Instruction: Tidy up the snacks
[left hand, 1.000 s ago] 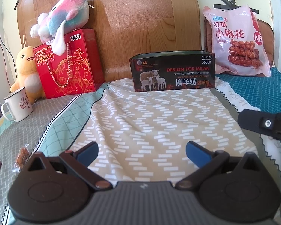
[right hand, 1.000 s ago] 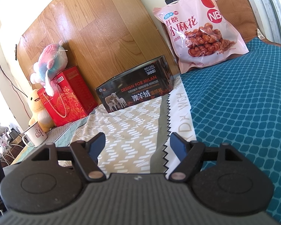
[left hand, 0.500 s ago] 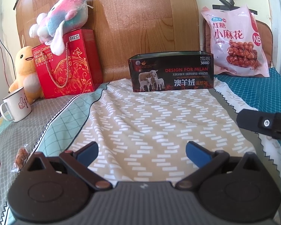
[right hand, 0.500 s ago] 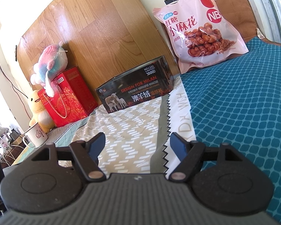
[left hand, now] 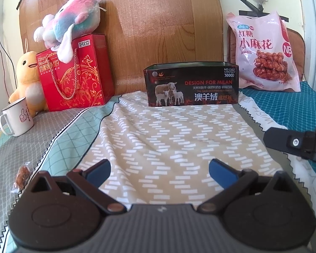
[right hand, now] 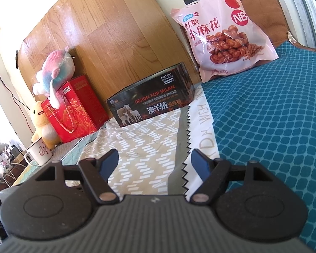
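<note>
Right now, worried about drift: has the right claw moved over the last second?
No. In its own view the black box and pink snack bag sit unchanged, so the right claw held still.

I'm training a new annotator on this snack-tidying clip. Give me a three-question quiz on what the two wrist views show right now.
1. True or false: the left claw is shut on a snack.
2. Multiple choice: what does the pastel plush toy sit on? A) the white mug B) the red gift box C) the black tin
3. Fill in: the small wrapped snack lies on the bed, to the ____ of the left claw.

Key
1. False: both it and the right claw are open and hold nothing.
2. B, the red gift box.
3. left
</note>
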`<state>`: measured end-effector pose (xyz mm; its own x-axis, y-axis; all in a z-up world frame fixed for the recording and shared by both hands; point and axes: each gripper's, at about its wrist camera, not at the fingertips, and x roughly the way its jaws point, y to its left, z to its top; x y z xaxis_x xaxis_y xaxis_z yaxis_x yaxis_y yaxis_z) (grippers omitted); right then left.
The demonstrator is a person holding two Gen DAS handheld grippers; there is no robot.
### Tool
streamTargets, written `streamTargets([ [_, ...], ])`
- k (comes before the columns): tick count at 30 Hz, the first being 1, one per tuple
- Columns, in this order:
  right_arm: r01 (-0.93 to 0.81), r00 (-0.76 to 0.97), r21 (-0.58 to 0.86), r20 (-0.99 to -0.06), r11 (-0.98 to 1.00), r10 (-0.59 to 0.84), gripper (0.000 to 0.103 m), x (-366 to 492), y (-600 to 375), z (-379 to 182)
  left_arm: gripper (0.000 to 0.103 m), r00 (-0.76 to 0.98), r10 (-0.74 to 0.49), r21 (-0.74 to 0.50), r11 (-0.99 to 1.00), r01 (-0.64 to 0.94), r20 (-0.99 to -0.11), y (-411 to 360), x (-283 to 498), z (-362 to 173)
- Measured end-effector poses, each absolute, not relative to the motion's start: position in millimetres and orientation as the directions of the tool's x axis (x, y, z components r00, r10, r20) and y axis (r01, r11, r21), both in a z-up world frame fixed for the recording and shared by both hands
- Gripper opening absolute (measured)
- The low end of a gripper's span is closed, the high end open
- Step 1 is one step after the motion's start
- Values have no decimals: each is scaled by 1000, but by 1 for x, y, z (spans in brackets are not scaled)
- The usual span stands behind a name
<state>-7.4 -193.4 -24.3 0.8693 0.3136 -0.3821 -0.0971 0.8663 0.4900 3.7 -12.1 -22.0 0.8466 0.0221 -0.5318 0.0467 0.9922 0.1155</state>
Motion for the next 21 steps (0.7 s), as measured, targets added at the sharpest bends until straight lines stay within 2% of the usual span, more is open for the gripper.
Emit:
streamTargets([
  [21, -96, 869, 490, -384, 867, 313, 78, -6, -192, -26, 103, 850, 48, 116, 993, 15, -525, -11, 2, -21],
])
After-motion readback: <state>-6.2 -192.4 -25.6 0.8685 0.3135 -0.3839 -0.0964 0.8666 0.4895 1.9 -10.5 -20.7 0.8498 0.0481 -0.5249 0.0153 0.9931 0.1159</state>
